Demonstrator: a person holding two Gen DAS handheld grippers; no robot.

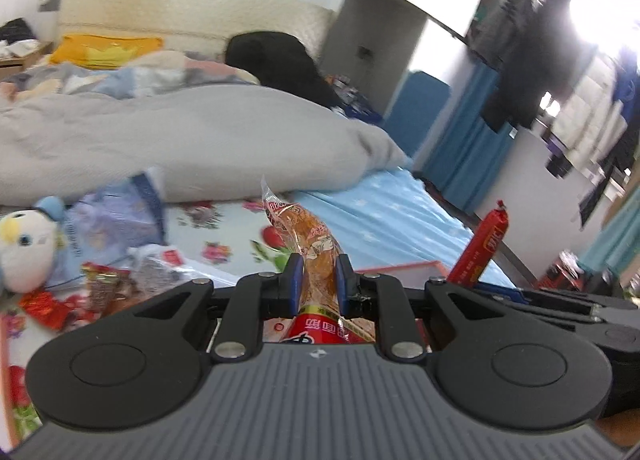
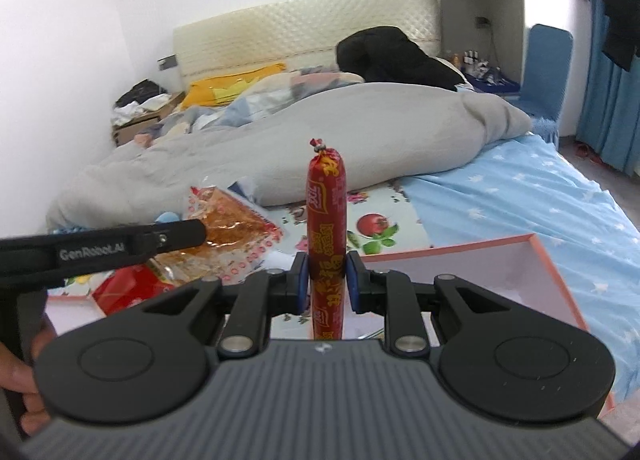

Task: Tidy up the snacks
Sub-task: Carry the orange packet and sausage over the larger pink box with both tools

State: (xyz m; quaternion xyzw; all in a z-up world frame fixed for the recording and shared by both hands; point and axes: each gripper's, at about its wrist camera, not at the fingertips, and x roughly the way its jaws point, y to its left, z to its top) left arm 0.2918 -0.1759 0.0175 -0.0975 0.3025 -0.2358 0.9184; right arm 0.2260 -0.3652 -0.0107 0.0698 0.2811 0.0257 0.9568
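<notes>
My left gripper (image 1: pixel 317 274) is shut on an orange snack packet in clear wrap (image 1: pixel 308 236), which sticks up and forward between its blue pads. My right gripper (image 2: pixel 327 274) is shut on a red sausage stick (image 2: pixel 326 216) that stands upright between its pads. The sausage (image 1: pixel 482 248) also shows at the right of the left wrist view, and the snack packet (image 2: pixel 232 228) lies flat-faced at the left of the right wrist view, beside the left gripper's black body (image 2: pixel 100 248). Below both grippers lies an open pink-edged box (image 2: pixel 520 260).
Loose snack packets (image 1: pixel 108 284) and a plush toy (image 1: pixel 28 248) lie on the floral mat at the left. A grey duvet (image 2: pixel 320 140) is heaped across the bed behind. Blue star-print sheet (image 2: pixel 520 200) spreads to the right. A hand (image 2: pixel 24 380) grips the left tool.
</notes>
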